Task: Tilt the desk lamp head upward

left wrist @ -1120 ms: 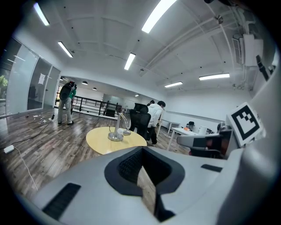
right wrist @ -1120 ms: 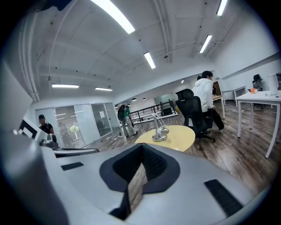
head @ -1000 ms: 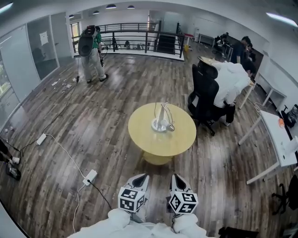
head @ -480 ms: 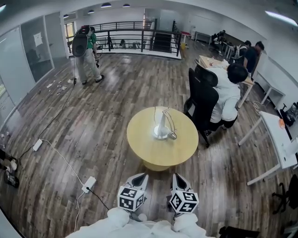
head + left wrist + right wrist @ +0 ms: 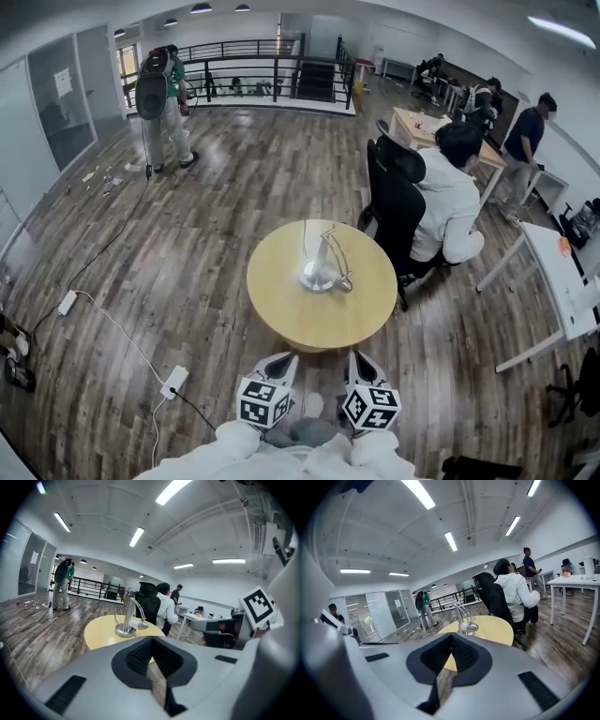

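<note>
A silver desk lamp (image 5: 322, 263) stands on a round yellow table (image 5: 281, 309) ahead of me. Its round base (image 5: 316, 277) sits near the table's middle, and its small head (image 5: 345, 281) droops low on the right of the stem. The lamp (image 5: 129, 620) shows in the left gripper view, and the lamp (image 5: 465, 619) also in the right gripper view. My left gripper (image 5: 282, 361) and right gripper (image 5: 361, 361) are held side by side near my body, short of the table's near edge. Both are shut with nothing between their jaws.
A person in a white top sits in a black office chair (image 5: 392, 208) just right of the table. White desks (image 5: 562, 281) stand at the right. A power strip (image 5: 173, 382) and cable (image 5: 122, 323) lie on the wooden floor at the left. Another person (image 5: 159, 103) stands far back left.
The table and lamp have come nearer to me, and the view has shifted forward. Both grippers keep their place near my body, still shut. A person has walked into view at the far right.
</note>
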The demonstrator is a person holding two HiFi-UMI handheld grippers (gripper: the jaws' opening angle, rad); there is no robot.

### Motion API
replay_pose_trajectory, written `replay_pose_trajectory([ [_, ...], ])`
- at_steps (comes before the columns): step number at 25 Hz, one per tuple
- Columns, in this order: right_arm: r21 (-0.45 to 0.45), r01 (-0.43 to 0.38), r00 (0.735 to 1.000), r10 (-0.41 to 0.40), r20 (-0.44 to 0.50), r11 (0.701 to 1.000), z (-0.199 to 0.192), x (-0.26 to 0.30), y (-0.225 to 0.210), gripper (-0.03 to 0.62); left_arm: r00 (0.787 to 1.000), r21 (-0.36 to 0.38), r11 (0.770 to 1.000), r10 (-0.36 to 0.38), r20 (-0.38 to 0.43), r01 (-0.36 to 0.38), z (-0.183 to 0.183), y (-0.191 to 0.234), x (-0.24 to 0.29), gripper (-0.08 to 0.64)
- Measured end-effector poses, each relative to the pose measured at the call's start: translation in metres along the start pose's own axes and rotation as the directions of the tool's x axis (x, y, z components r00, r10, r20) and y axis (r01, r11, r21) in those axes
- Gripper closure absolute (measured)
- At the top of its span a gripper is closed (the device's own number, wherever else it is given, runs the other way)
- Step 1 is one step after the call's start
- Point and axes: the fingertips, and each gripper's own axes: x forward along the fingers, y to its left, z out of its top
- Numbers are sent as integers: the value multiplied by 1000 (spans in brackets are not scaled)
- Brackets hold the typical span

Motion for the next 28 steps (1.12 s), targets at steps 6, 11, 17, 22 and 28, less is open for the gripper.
replay_pose_trajectory([
  [6,-5,-11,1000,11,-8,1000,14,47,-14,578,1000,-6,1000,15,-7,-15,15,24,42,560],
  [11,-12,-33,999,33,-4,999,36,103,-27,578,1000,-5,1000,29,-9,-29,36,51,87,560],
  [17,-13,-43,999,44,7,999,74,163,-52,578,999,3,999,43,-1,-43,77,75,144,560],
  [22,-12,-42,999,42,17,999,103,211,-85,578,999,10,999,41,-2,-41,104,88,202,560],
  [28,-8,-27,1000,27,12,1000,125,251,-116,579,1000,16,999,30,-9,-30,129,98,254,560],
])
